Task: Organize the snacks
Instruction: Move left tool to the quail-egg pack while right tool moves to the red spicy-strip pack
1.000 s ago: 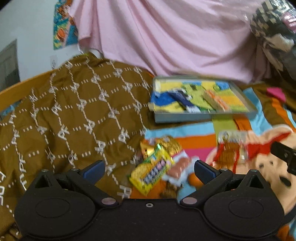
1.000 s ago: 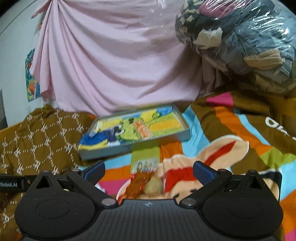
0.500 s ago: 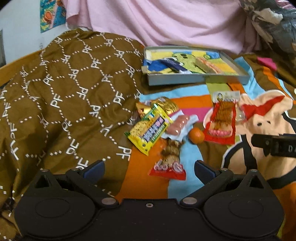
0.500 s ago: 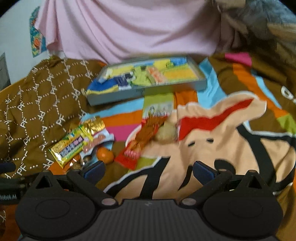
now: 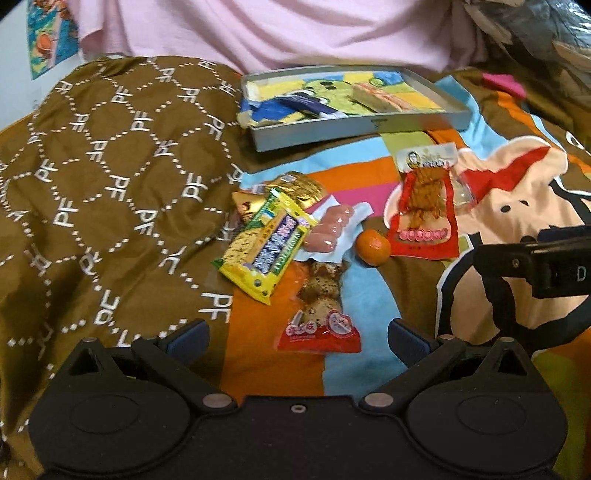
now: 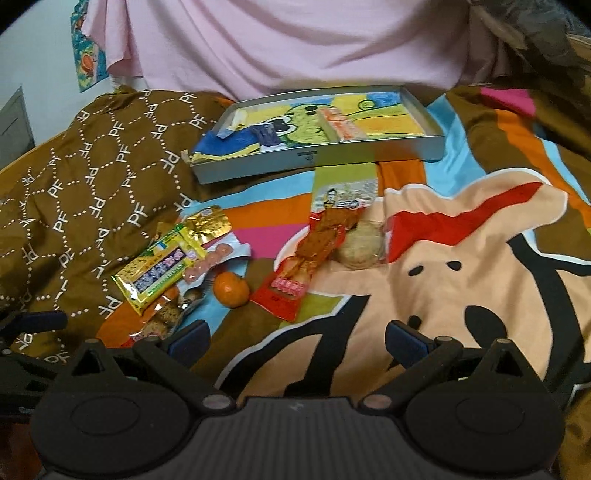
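Note:
Snacks lie loose on a bright cartoon blanket: a yellow packet, a gold wrapper, pink sausages, a small orange, a red spicy-strip pack and a red-ended meat pack. A round pastry sits beside the strip pack. At the back a grey tray holds an orange bar and a dark blue packet. My left gripper is open just short of the meat pack. My right gripper is open and empty over the blanket.
A brown quilt with white PF print covers the left side. Pink cloth hangs behind the tray. A bagged bundle of clothes sits at the back right. The right gripper's body shows at the right edge of the left wrist view.
Both grippers have tipped downward and drawn back, bringing the loose snacks into full view; the tray now sits farther up. Both stayed open. No snack has moved.

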`<state>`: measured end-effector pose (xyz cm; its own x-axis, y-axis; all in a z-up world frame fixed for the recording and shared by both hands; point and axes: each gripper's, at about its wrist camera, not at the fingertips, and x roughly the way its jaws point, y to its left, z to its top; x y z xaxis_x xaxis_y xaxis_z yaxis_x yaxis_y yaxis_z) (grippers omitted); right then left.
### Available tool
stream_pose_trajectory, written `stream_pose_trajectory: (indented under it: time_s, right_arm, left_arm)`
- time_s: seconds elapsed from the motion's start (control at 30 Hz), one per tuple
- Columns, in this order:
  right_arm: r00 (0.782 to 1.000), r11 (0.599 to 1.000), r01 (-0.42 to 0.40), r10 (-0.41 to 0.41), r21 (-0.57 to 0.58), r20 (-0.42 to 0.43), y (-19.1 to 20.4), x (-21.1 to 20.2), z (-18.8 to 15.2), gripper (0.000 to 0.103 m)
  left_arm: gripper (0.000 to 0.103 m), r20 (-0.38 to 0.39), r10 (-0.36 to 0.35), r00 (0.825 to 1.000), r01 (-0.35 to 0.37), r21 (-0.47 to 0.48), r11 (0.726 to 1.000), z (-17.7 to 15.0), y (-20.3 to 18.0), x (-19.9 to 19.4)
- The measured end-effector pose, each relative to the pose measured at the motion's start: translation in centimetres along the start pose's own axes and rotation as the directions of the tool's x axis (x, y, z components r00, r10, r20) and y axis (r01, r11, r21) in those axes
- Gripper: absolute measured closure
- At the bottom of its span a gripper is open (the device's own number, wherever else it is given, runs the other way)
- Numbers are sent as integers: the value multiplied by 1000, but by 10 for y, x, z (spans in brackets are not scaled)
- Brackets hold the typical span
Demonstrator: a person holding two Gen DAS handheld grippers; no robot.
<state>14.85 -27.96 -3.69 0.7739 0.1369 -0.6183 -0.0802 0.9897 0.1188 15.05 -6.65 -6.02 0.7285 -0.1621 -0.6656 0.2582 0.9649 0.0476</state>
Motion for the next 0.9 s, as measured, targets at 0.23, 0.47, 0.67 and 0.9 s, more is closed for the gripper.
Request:
stream_pose_trajectory:
  time_s: [0.23, 0.47, 0.67, 0.9]
  right_arm:
    - [992, 991, -126, 126, 35, -18, -12, 14, 12, 0]
    - [976, 972, -206, 212, 112, -43, -35, 47, 29, 0]
    - [967, 954, -232, 247, 190, -56, -49, 76, 34, 0]
    - [961, 931, -253, 274, 262, -45, -59, 100, 39, 16]
  left_arm:
    - [1, -23, -63, 998, 63, 24, 998, 10, -6, 23]
    - [1, -82, -143, 986, 143, -11, 990, 23, -3, 48]
    - [7, -128, -184, 975, 169, -115, 979, 26, 7, 66]
    - [23, -142, -206, 968, 186, -146, 972, 30, 5, 72]
